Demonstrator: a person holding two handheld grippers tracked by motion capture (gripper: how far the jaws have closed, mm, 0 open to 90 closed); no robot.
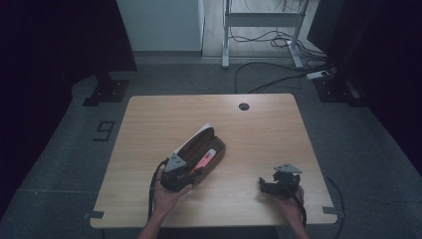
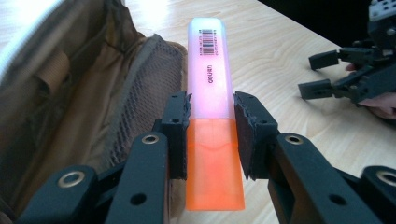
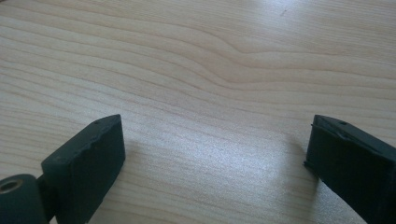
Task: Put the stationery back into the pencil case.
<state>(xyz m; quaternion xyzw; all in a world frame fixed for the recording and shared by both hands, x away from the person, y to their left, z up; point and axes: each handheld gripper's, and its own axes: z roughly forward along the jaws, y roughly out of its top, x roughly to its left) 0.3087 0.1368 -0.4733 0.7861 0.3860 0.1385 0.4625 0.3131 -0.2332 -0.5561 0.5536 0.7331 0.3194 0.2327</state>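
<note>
A pink highlighter point(image 2: 210, 79) with an orange cap is held between the jaws of my left gripper point(image 2: 211, 135), which is shut on it near where cap meets body. In the high view the highlighter point(image 1: 205, 160) points away over the open brown pencil case point(image 1: 205, 144) in the middle of the table, with my left gripper point(image 1: 185, 174) at its near end. The case's mesh pocket point(image 2: 144, 88) lies just left of the highlighter. My right gripper point(image 1: 264, 183) rests open at the table's front right, its jaws spread wide above bare wood point(image 3: 210, 140), nothing between them.
The wooden table point(image 1: 149, 119) has a round cable hole point(image 1: 243, 106) at its far edge. Beyond it stand a white desk frame point(image 1: 259, 25) and cables on the floor. Dark curtains flank both sides.
</note>
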